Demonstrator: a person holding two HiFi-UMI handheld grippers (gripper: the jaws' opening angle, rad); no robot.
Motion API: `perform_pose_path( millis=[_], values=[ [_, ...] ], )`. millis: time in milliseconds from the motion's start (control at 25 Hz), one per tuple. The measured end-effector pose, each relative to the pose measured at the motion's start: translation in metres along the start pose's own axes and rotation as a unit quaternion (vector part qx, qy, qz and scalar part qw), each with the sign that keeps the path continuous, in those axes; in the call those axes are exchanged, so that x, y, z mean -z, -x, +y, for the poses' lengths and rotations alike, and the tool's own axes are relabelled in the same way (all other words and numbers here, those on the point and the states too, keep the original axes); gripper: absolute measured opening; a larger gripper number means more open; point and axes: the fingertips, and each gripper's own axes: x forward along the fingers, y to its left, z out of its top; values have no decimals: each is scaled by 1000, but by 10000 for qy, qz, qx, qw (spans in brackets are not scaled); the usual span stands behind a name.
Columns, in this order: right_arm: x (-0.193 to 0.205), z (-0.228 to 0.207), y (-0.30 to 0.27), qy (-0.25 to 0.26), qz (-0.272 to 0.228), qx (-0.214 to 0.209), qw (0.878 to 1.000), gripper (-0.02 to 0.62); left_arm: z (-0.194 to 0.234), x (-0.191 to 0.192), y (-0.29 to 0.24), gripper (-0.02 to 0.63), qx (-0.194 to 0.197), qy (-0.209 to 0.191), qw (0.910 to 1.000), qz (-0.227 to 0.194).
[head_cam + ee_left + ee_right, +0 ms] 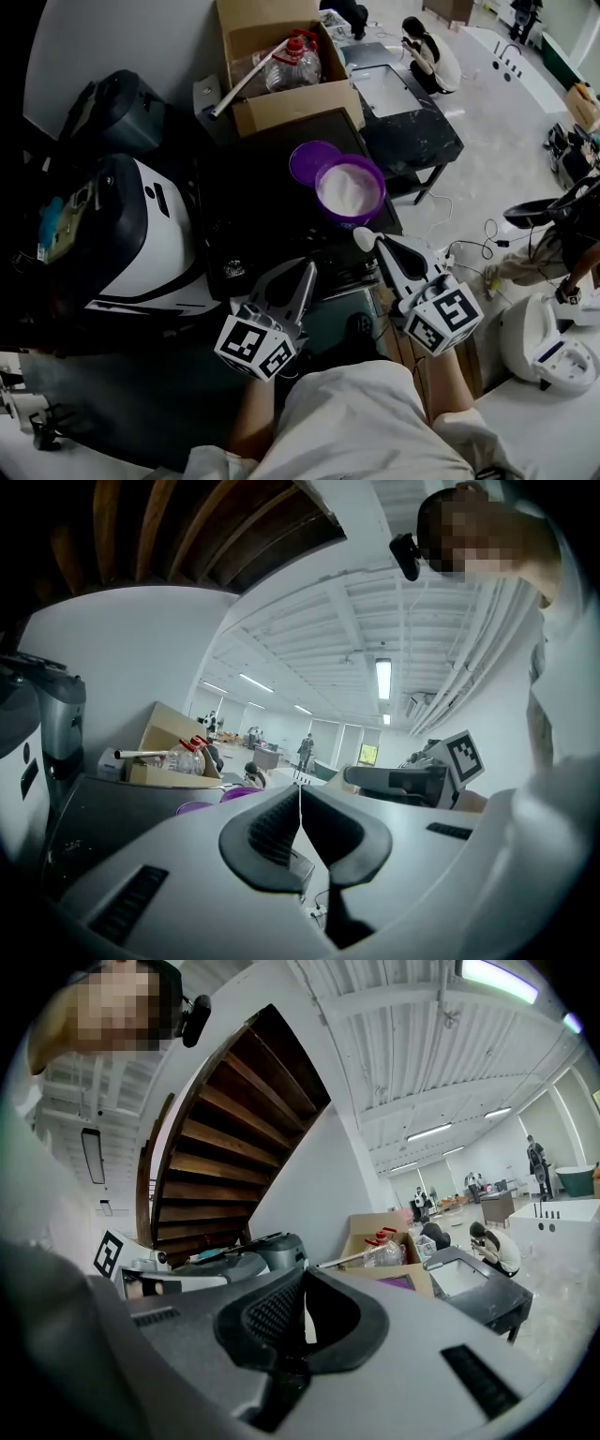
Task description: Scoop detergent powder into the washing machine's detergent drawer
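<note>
Step in hand, as judged: the approach; no scooping has begun.

The left hand-held gripper [307, 272] is held over the desk's [253, 202] near edge. Its jaws are clenched pad to pad, with nothing between them. The right hand-held gripper [367, 240] is held at the near right corner, likewise clenched and empty.

The purple tub [350, 190] is set by the desk's right edge, uncovered and filled with white detergent powder [349, 186]. Its purple lid [309, 160] is laid against it on the far side. A cardboard box [281, 70] is seen at the far edge.

A white-and-dark appliance [155, 234], taken for the washing machine, is seen off the left edge. Its detergent drawer cannot be made out, and no scoop is seen.

Next move, as judged: a scoop must be found and a hand-held gripper opened to take it. The tub is nearest the right one, and a level carry across to the machine is called for.
</note>
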Motion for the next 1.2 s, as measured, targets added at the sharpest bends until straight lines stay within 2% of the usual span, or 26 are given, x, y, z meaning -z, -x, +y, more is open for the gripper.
perform_pose_path(
  millis=[560, 1200],
  values=[
    [-12, -55, -36, 346, 241, -605, 9973, 4, -3, 2, -36, 20, -649, 90, 9978, -107],
    [-3, -90, -90, 808, 639, -960, 9900, 5, 4, 7, -53, 20, -1056, 206, 9941, -110]
  ],
)
